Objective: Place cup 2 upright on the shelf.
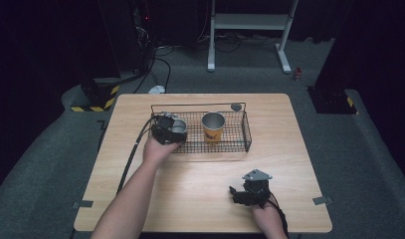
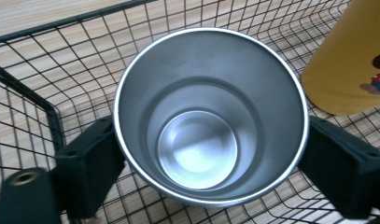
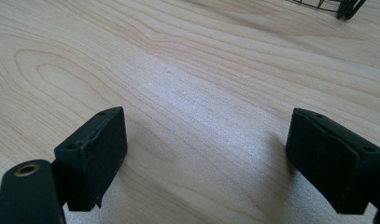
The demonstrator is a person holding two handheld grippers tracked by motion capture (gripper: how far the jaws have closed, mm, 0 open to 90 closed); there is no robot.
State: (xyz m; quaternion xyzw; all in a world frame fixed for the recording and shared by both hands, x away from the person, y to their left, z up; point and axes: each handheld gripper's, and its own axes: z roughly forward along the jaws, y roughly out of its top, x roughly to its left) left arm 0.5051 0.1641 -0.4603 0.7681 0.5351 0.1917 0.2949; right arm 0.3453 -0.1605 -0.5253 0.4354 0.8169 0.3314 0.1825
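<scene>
A steel cup (image 2: pixel 211 116) stands upright in the left end of a black wire basket (image 1: pixel 246 130) at the far middle of a wooden table (image 1: pixel 200 194) — its open mouth faces up and its inside is bare. The left gripper (image 1: pixel 168 130) straddles it, one black jaw on each side of the cup's wall; in the left gripper view the jaws sit right against the rim, and whether the pads press on the metal or have let go cannot be told. Just beside the steel cup, in the basket's middle, stands a yellow cup (image 1: pixel 213 127) with a small printed figure. Well apart, near the table's front edge, the right gripper (image 1: pixel 240 195) rests low over bare wood — jaws spread wide, holding nothing.
</scene>
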